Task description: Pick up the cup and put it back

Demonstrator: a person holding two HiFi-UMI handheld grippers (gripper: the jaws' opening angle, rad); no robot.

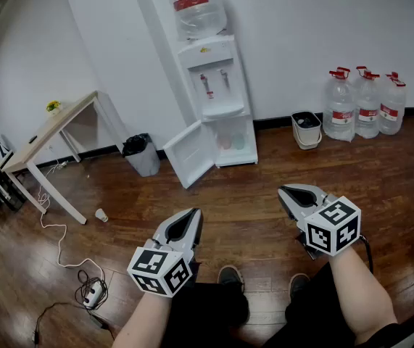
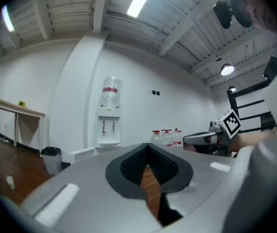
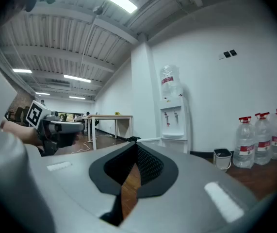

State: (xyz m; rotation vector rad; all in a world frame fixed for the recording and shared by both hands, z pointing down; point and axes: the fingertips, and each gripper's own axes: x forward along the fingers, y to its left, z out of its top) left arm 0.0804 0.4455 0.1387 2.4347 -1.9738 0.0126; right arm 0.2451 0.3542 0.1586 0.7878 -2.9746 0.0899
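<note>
Cup (image 1: pixel 101 214) by table (image 1: pixel 54 125) leg: likely light, thin-walled, crushable.
I judge a gentle pinch across its wall; my left tongs (image 1: pixel 196 213) and right tongs (image 1: pixel 281 190) are closed, empty.

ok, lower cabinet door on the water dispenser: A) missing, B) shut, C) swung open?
C: in the head view the cabinet door of the water dispenser stands swung out toward the black bin, leaving the compartment exposed.

White dispenser (image 1: pixel 216 85) at 12 o'clock, red-capped clear bottles (image 1: pixel 367 106) at 2 o'clock and a white cup (image 1: pixel 101 214) contrasted with the dark brown plank floor (image 1: pixel 250 194).
</note>
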